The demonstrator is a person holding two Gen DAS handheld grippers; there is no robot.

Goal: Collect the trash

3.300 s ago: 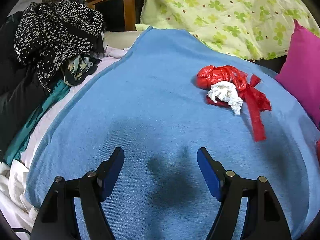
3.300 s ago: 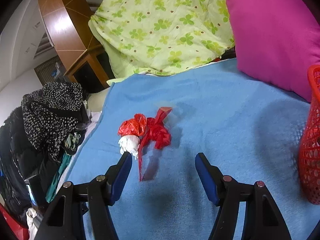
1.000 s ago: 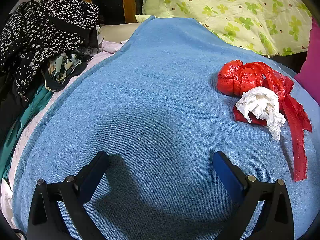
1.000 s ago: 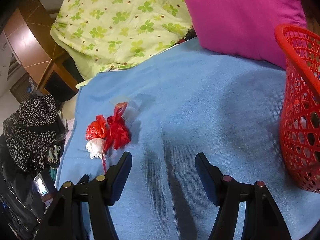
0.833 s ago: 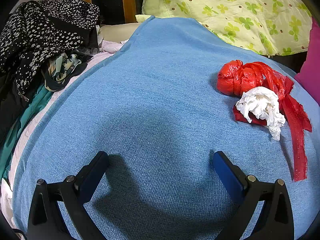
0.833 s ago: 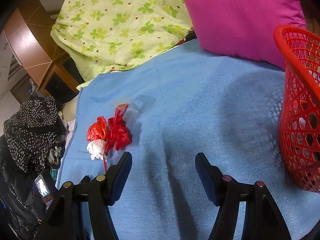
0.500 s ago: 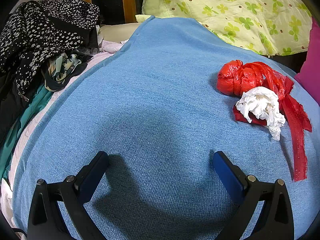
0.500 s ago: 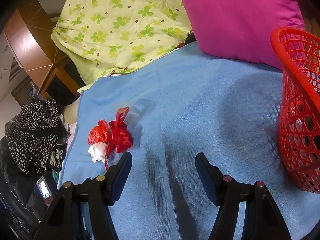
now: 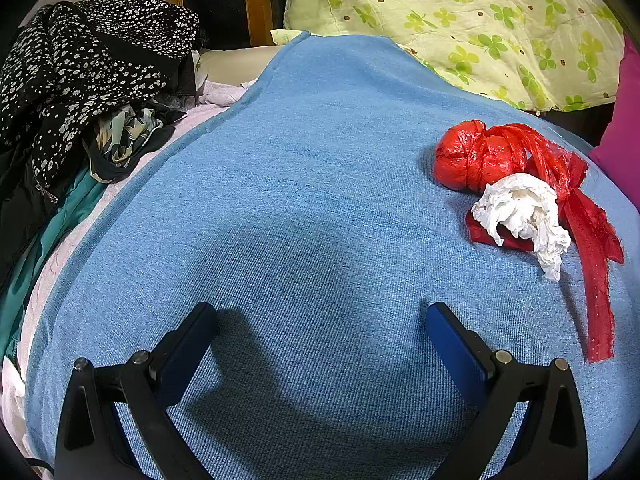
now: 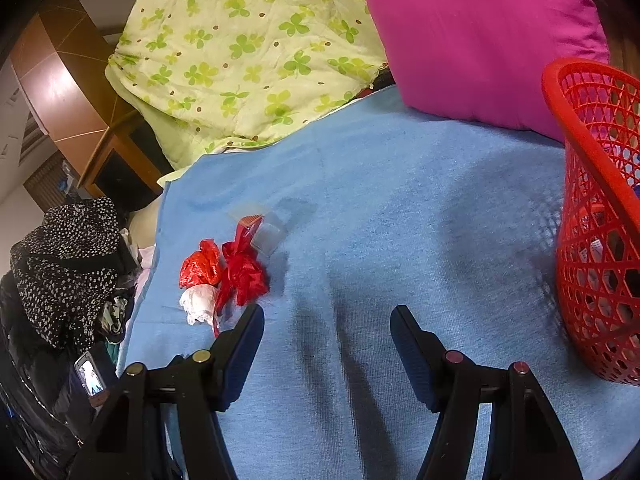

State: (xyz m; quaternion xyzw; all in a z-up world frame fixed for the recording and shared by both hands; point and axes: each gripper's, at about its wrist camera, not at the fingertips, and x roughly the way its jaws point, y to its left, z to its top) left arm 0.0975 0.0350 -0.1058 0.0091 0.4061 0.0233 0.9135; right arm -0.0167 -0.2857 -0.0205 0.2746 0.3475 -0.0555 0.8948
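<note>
On the blue knitted bed cover (image 9: 304, 200): one crumpled white paper tissue (image 9: 520, 210) touching a knotted red plastic bag (image 9: 480, 156) with trailing strips; a clear wrapper (image 10: 269, 236) just beyond. I judge all light, soft and crushable; best pinched at the knotted bulge or the tissue's middle. My left gripper (image 9: 320, 344), jaws wide and empty, has the pile ahead to its right. My right gripper (image 10: 326, 340), jaws wide and empty, has it left; the red mesh plastic basket (image 10: 596, 216) stands right.

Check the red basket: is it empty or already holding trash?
Not empty. Through the red basket's mesh, pale and blue bits show inside; what they are, cannot tell.
</note>
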